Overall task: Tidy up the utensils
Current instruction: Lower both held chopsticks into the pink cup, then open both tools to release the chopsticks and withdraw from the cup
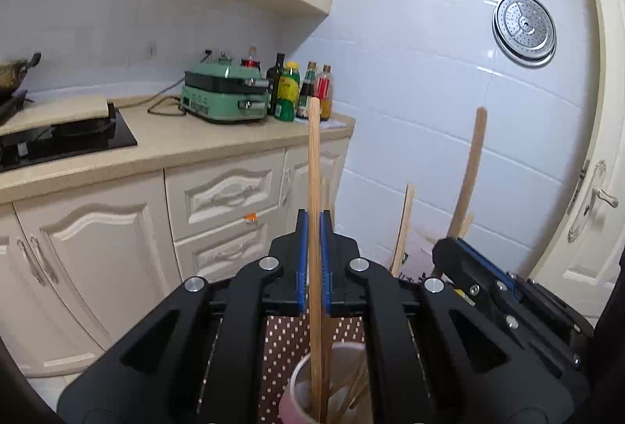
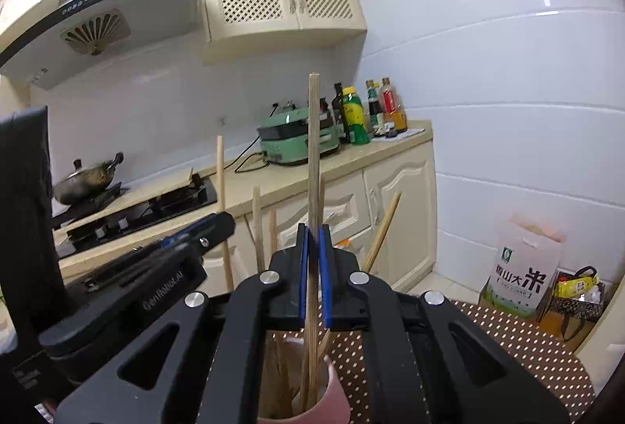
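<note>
My left gripper is shut on an upright wooden chopstick whose lower end reaches into a pink cup below the jaws. Several more chopsticks stand in that cup. To its right the other gripper shows from the side with a chopstick rising out of it. My right gripper is shut on another upright chopstick, its lower end down inside the pink cup. The left gripper appears at the left of that view, with its chopstick standing up.
The cup stands on a brown polka-dot tablecloth. Behind are a beige counter with a black hob, a green appliance and several bottles. A wok sits on the stove. A rice bag stands on the floor.
</note>
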